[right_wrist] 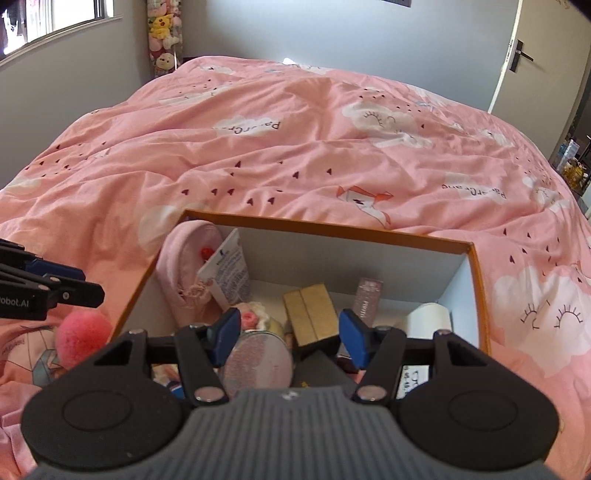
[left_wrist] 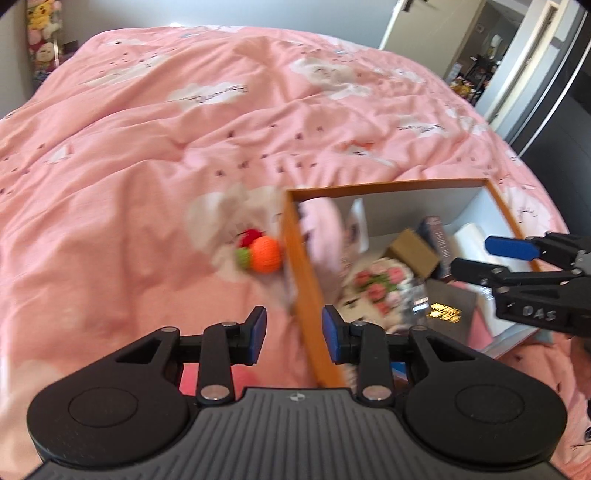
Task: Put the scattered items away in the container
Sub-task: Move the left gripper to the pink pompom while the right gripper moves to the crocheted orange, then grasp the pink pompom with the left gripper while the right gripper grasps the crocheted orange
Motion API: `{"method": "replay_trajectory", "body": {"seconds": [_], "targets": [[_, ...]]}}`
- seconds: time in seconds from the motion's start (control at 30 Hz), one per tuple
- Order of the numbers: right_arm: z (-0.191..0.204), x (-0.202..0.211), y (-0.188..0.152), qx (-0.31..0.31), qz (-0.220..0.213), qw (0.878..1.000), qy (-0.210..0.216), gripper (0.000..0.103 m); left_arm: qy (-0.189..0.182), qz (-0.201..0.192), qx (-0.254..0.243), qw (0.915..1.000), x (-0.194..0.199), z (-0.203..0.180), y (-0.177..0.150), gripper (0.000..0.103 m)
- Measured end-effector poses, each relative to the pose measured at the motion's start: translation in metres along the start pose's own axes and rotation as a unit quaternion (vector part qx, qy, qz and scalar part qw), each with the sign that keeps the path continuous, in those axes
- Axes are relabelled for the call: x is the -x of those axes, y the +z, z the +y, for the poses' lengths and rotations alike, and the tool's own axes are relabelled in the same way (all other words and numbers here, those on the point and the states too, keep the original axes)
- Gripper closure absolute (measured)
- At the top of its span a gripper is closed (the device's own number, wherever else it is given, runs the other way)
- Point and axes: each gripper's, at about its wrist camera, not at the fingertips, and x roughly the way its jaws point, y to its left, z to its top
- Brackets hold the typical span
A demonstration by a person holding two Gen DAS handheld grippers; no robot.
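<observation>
An orange-rimmed box (left_wrist: 388, 184) (right_wrist: 332, 227) with white walls lies on the pink duvet and holds several items: a pink cloth pouch (right_wrist: 192, 266), a brown carton (right_wrist: 310, 317), a white roll (right_wrist: 428, 319) and a round pink tin (right_wrist: 258, 362). An orange, red and green knitted toy (left_wrist: 262, 254) lies on the duvet just left of the box. A pink pompom (right_wrist: 85, 338) sits by the box's near left corner. My left gripper (left_wrist: 293, 334) (right_wrist: 85, 282) is open and empty above the box's left wall. My right gripper (right_wrist: 290, 332) (left_wrist: 480, 258) hangs open over the contents, gripping nothing.
The pink cloud-print duvet (right_wrist: 295, 129) covers the whole bed around the box. A column of plush toys (right_wrist: 164, 33) stands in the far corner next to a window (right_wrist: 55, 18). A door (right_wrist: 546, 55) is at the far right, and beyond it a room with clutter (left_wrist: 476, 70).
</observation>
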Motion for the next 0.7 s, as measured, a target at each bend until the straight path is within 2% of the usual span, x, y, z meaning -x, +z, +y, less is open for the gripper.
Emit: {"method": "replay_trajectory", "body": {"seconds": [0.1,0.17,0.2,0.4,0.7], "targets": [[0.014,-0.002,0.001,0.005,0.002,1.000,0.014,0.042,0.018,0.012,0.000,0.9998,0.002,0.017,-0.007,0.065],[0.022,-0.005,0.003,0.011,0.004,1.000,0.018,0.042,0.022,0.022,-0.005,0.9995,0.001,0.025,-0.014,0.054],[0.026,-0.006,0.003,0.014,0.005,1.000,0.020,0.042,0.022,0.027,-0.011,0.9993,-0.001,0.028,-0.017,0.046],[0.043,-0.011,0.007,0.029,0.011,0.999,0.027,0.042,0.021,0.053,-0.018,0.9982,-0.022,0.039,-0.040,0.043],[0.056,-0.018,0.009,0.040,0.017,0.999,0.031,0.042,0.018,0.092,-0.011,0.9955,-0.058,0.044,-0.057,0.041]]}}
